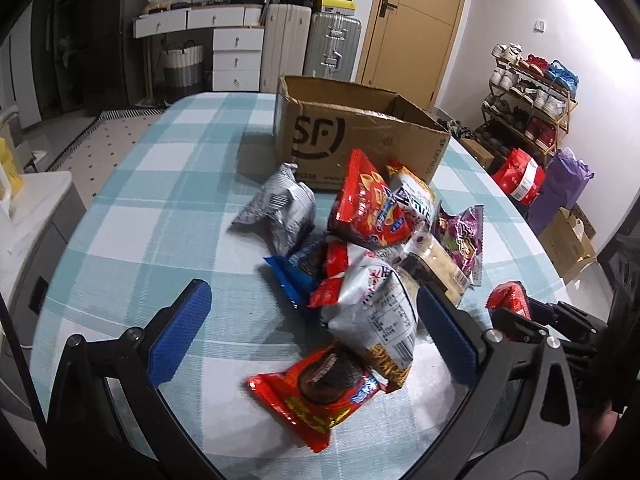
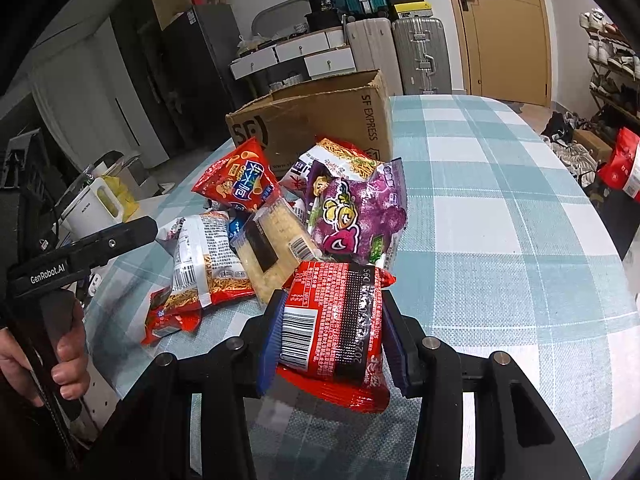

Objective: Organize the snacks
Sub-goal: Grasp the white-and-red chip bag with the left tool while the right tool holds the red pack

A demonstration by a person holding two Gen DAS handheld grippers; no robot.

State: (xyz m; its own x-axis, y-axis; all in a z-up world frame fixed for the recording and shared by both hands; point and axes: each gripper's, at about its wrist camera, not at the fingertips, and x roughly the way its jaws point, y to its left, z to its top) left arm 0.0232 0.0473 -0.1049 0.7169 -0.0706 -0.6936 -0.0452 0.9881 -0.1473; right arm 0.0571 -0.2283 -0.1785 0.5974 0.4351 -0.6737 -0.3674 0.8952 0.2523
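A pile of snack packets (image 1: 372,240) lies on the checked tablecloth in front of an open cardboard SF box (image 1: 352,136). My left gripper (image 1: 316,332) is open, its blue pads on either side of a white noodle packet (image 1: 380,312) and above a red cookie packet (image 1: 316,396). My right gripper (image 2: 334,336) is shut on a red snack packet (image 2: 336,328), held just above the table near the pile (image 2: 280,216). The box (image 2: 320,120) stands behind the pile. The right gripper with its red packet also shows in the left wrist view (image 1: 512,304).
The table (image 2: 500,220) has a light blue checked cloth. A white kettle (image 2: 96,204) stands off the table's left side. Suitcases (image 1: 312,44), drawers and a shoe rack (image 1: 532,92) stand around the room. My left hand holds its gripper handle (image 2: 60,272).
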